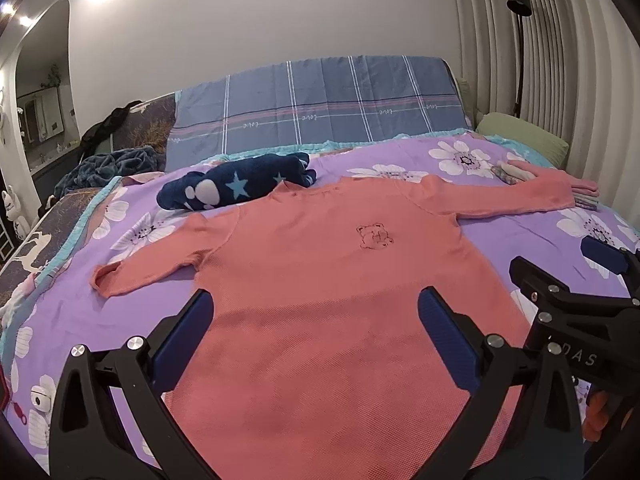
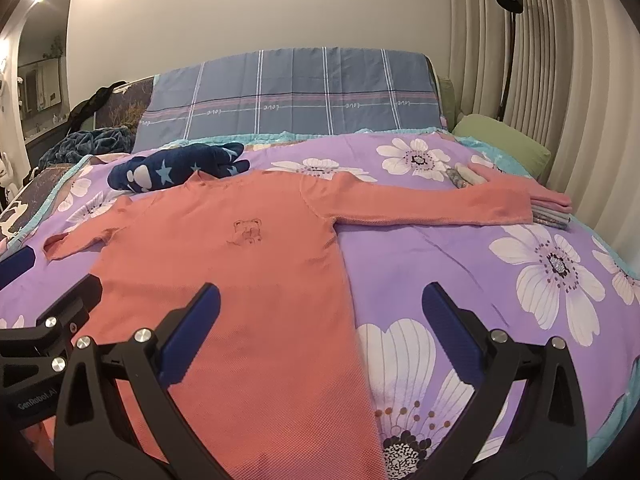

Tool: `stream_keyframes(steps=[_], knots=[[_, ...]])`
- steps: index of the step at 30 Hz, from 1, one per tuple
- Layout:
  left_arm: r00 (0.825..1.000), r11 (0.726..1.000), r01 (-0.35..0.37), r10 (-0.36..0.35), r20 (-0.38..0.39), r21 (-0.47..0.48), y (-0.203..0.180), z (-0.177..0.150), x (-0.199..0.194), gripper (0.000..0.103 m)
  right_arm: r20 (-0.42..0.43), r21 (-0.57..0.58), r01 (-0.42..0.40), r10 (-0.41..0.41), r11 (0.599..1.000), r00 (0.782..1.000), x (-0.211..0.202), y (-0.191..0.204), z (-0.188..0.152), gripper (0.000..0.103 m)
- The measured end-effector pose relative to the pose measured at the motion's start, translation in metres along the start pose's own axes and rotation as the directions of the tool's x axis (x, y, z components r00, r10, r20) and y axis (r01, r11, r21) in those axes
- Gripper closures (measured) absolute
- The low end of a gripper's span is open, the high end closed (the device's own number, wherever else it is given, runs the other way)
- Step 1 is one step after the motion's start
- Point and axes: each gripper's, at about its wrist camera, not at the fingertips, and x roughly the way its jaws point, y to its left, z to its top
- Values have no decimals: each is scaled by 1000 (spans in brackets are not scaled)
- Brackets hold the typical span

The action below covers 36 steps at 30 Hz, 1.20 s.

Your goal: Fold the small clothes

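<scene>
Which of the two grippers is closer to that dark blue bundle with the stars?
Left. The left gripper hangs over the pink top's body, below the star bundle. The right gripper straddles the top's right edge, farther away.

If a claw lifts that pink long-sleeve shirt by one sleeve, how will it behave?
The pink shirt is thin, waffle-textured fabric lying flat, so it will probably drape limply. Its far sleeve rests on a folded stack, so dragging may disturb that. Being small, it is likely light.
</scene>
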Motion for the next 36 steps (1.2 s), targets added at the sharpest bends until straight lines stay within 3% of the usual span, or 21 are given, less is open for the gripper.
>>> stream_keyframes(steps=[36], knots=[[999,1000,8,-9,-47,-30,7,-6,4,1,-10,-14,-6,6,1000,1000,-3,7,-5,2]])
